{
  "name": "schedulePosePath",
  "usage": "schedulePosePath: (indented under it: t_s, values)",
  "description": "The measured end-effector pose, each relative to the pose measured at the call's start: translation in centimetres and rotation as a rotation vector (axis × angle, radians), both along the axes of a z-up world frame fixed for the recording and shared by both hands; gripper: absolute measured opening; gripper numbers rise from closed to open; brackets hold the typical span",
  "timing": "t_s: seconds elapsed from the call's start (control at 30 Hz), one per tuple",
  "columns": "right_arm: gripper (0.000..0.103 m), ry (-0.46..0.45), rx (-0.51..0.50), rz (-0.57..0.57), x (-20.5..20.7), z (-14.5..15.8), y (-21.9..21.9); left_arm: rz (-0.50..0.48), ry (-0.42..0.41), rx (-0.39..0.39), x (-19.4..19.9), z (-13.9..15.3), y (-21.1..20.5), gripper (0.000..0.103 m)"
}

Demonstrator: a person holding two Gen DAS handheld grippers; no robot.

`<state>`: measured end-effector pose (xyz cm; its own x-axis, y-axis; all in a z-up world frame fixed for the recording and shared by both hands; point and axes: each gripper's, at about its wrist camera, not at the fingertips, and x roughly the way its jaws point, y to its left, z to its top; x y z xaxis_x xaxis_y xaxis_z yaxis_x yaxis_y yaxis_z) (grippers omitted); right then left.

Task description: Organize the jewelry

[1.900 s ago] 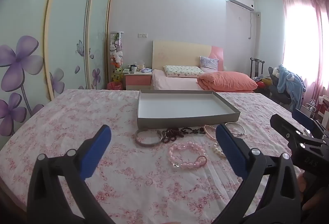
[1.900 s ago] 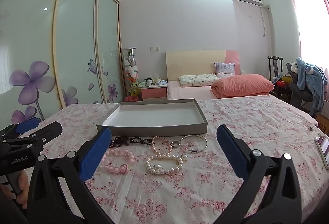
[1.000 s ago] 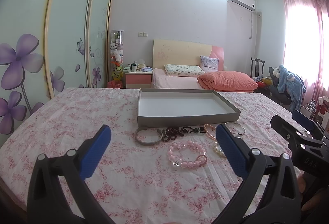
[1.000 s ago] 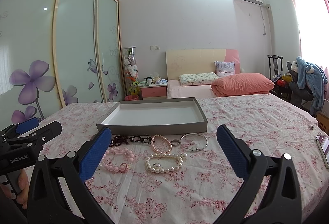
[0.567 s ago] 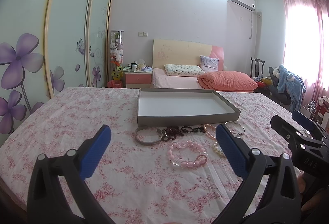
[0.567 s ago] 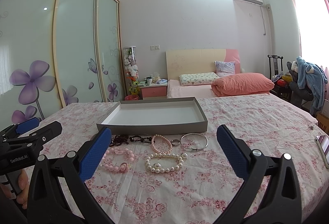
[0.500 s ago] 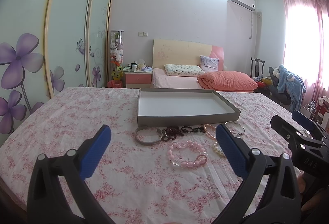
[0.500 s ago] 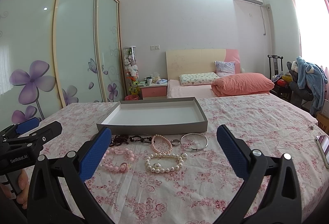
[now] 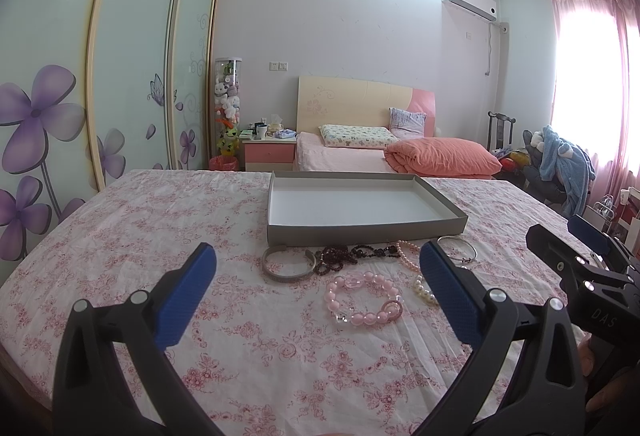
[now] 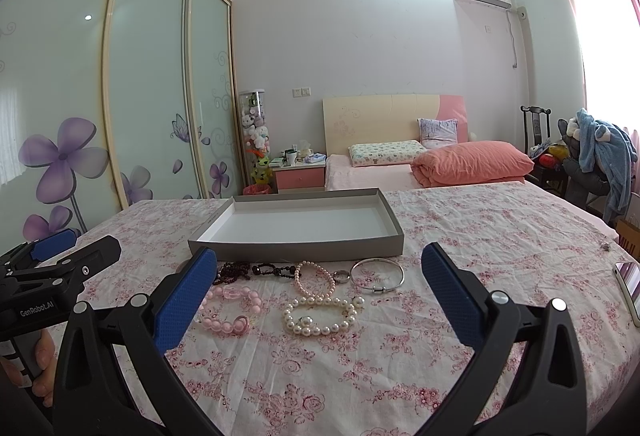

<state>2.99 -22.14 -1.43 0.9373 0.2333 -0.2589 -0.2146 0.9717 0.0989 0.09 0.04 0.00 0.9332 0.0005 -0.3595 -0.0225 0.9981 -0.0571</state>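
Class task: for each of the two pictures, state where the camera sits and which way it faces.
Left wrist: on the left gripper, facing forward over the pink bead bracelet toward the tray; right gripper at right.
Right wrist: on the right gripper, facing the white pearl bracelet; left gripper at left.
Shared: tray, jewelry, bed.

Grey tray (image 9: 366, 230), pink bead bracelet (image 9: 363, 299), pink-floral tablecloth (image 9: 160, 220)

Left wrist view: looks forward between spread fingers of left gripper (image 9: 316, 268), low over floral cloth. Right wrist view: same for right gripper (image 10: 320, 268), from just beside it. Both face the grey tray (image 9: 440, 226) (image 10: 296, 250) ahead, sharing jewelry and bed beyond.
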Motion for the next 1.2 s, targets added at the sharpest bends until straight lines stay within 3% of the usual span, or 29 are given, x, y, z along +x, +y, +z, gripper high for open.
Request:
schedulePosePath:
  t_s: [1.2]
  values:
    - [0.101, 0.01, 0.003, 0.002, 0.22, -0.11, -0.19, 0.004, 0.013, 0.002, 0.06, -0.39, -0.01, 0.099]
